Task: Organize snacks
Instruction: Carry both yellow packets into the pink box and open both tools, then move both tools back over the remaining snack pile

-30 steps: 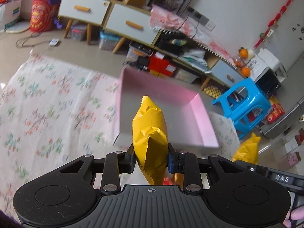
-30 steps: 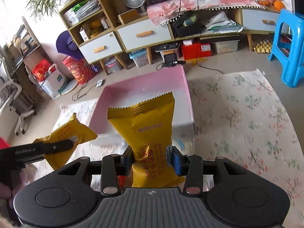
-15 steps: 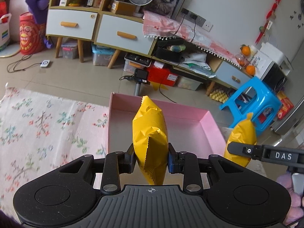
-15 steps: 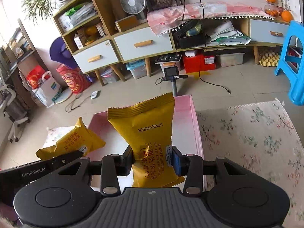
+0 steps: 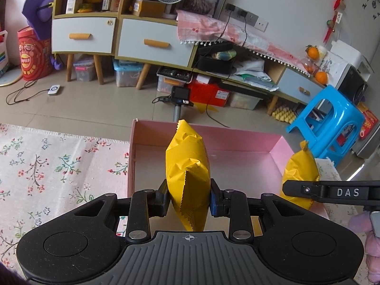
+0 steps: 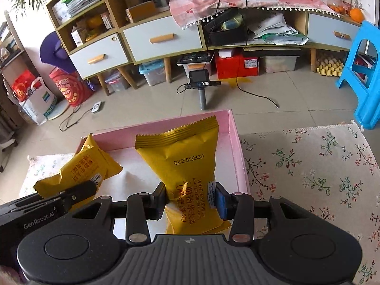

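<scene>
The right packet (image 6: 187, 166) carries a printed code — "B20250122K231", the middle digits not crisp — and below it "WAFFLE SANDWICH" in small capitals beside Chinese characters too blurred to read. The left packet (image 6: 83, 168) bears Chinese print, also unreadable. The right gripper (image 5: 332, 191) is marked "DAS"; the left gripper (image 6: 35, 216) reads "GenRobot.AI".

The pink box (image 5: 249, 142) has its near wall hidden behind the gripper bodies in both views. At 3 o'clock, the blue stool (image 6: 363, 76) is cut by the frame's edge.
</scene>
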`<move>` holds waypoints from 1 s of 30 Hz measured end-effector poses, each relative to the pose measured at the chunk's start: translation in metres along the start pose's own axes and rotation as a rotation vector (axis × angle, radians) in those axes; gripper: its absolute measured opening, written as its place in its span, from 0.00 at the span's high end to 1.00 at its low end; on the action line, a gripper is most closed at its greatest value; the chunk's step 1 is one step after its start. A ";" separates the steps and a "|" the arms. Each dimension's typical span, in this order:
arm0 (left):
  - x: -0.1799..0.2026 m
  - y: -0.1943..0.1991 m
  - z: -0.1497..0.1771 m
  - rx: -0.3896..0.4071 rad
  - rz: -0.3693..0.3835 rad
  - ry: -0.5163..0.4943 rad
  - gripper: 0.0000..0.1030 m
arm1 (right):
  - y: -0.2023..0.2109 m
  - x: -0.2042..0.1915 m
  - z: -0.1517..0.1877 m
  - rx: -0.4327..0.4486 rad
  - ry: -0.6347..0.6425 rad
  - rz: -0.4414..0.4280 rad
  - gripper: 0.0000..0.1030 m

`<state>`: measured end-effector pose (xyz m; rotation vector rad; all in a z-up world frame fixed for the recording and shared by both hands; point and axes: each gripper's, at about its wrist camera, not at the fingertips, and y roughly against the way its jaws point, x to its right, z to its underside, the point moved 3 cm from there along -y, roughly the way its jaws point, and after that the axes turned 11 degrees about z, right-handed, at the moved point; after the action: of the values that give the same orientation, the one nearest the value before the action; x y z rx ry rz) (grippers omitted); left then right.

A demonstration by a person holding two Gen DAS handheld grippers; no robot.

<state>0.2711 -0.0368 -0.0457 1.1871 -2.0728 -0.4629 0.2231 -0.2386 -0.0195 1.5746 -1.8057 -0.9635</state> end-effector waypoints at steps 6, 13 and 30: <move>0.000 -0.004 0.000 -0.008 0.002 -0.024 0.69 | 0.003 0.000 -0.001 0.012 0.007 -0.006 0.57; 0.004 0.008 0.000 0.001 0.005 -0.036 0.30 | 0.018 0.004 0.000 0.032 -0.003 -0.017 0.35; 0.036 0.072 0.011 0.007 0.036 -0.059 0.08 | 0.086 0.016 0.021 0.079 -0.008 -0.028 0.16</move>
<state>0.2074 -0.0309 0.0044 1.1508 -2.1436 -0.4797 0.1530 -0.2463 0.0361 1.6498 -1.8531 -0.9225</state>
